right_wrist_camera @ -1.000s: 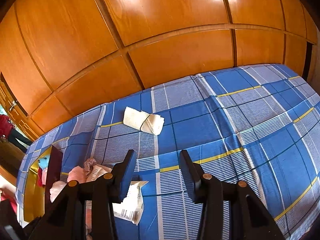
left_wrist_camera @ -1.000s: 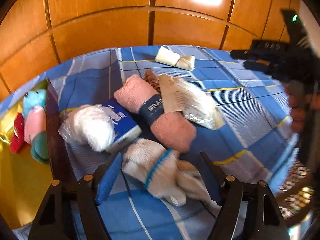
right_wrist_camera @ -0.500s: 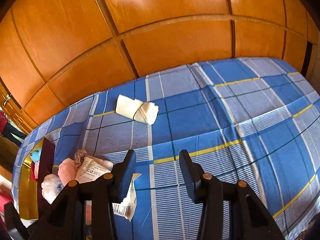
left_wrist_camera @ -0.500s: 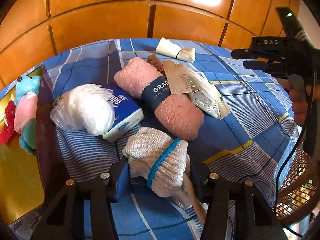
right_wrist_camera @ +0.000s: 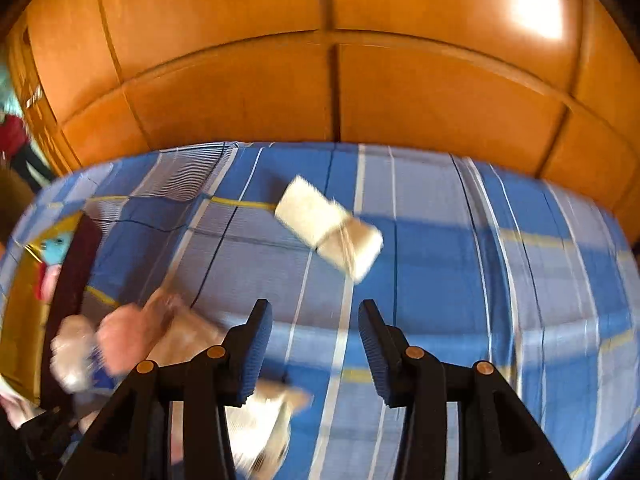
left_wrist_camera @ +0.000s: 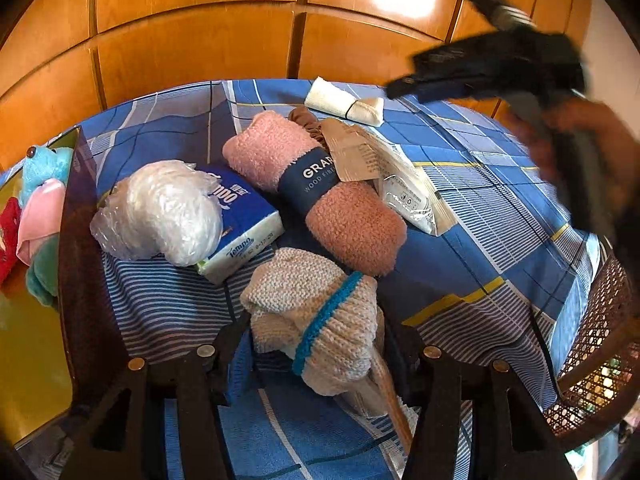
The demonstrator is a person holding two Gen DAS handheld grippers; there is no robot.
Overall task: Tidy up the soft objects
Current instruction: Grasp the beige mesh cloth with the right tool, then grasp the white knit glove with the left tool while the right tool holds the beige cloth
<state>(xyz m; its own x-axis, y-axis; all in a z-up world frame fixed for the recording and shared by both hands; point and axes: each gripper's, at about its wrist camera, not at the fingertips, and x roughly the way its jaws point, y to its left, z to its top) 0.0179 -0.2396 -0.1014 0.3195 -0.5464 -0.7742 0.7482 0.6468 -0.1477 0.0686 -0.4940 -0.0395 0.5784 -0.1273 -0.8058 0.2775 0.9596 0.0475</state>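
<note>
My left gripper (left_wrist_camera: 316,328) is shut on a white knitted glove with a blue band (left_wrist_camera: 312,304), bunched up between the pads on the blue plaid bedsheet (left_wrist_camera: 480,248). Just beyond it lie a pink rolled towel with a dark band (left_wrist_camera: 316,196), a tissue pack (left_wrist_camera: 240,220), a plastic-wrapped white bundle (left_wrist_camera: 160,212) and a white packet with a paper label (left_wrist_camera: 400,184). A cream folded cloth tied with string (right_wrist_camera: 328,228) lies farther back. My right gripper (right_wrist_camera: 314,312) hovers open over the sheet, short of that cloth, with nothing between its fingers. The right wrist view is blurred by motion.
A yellow-lined box with a dark wall (left_wrist_camera: 80,260) at the left holds a plush toy (left_wrist_camera: 36,208). A wicker basket (left_wrist_camera: 592,340) stands off the bed's right edge. Wooden wardrobe panels (left_wrist_camera: 240,40) rise behind the bed. A brown scrunchie (left_wrist_camera: 304,118) lies behind the towel.
My left jaws closed on the glove and bunched it up. The right gripper swung sideways and rolled, so the cream cloth now sits nearer the middle of its view.
</note>
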